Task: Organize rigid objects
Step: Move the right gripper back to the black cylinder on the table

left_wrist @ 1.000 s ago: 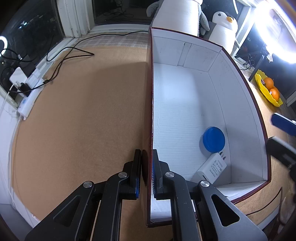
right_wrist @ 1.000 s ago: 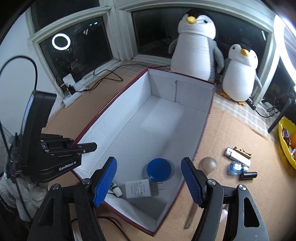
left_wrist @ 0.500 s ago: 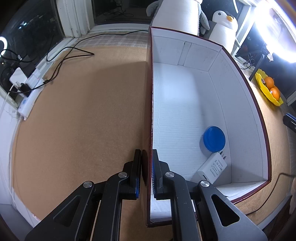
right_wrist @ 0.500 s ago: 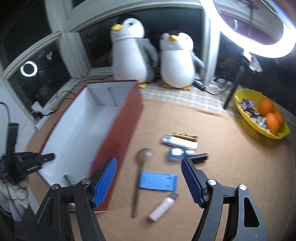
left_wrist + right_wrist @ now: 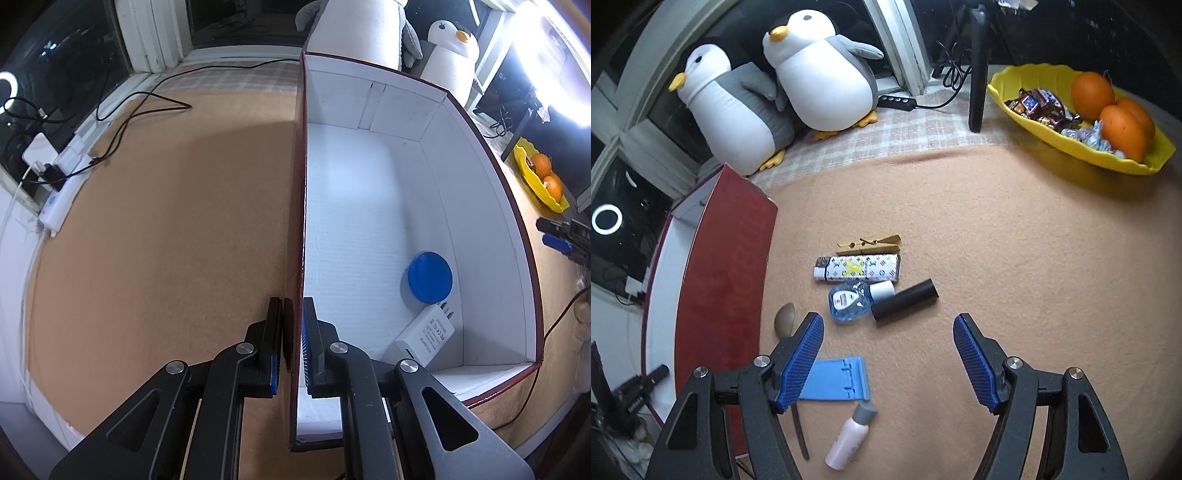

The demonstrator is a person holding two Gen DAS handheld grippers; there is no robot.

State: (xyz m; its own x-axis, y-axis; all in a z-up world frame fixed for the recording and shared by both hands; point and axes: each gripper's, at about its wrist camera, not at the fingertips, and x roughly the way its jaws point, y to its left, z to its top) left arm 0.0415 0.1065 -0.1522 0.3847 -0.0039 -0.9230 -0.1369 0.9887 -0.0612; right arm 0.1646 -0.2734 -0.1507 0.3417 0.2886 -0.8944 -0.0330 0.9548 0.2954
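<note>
My left gripper [image 5: 293, 321] is shut on the left wall of the red box [image 5: 300, 206], white inside. Inside lie a blue round lid [image 5: 429, 277] and a white charger [image 5: 424, 335]. My right gripper [image 5: 888, 354] is open with nothing between its fingers, above the mat to the right of the box [image 5: 727, 280]. Ahead of it lie a black cylinder [image 5: 905, 299], a small clear bottle [image 5: 855, 301], a patterned lighter [image 5: 858, 267] and a wooden clothespin [image 5: 870, 243]. By its left finger are a blue plastic piece [image 5: 838, 378], a pink bottle [image 5: 851, 437] and a spoon [image 5: 785, 317].
Two plush penguins [image 5: 820, 74] stand behind the box. A yellow bowl [image 5: 1082, 147] with oranges and sweets sits at the far right, next to a black stand leg [image 5: 977, 66]. Cables and a power strip [image 5: 55, 173] lie along the window side.
My right gripper has swung from over the box to the right, over the loose objects on the mat, rolling as it went. The left gripper has stayed clamped on the box wall.
</note>
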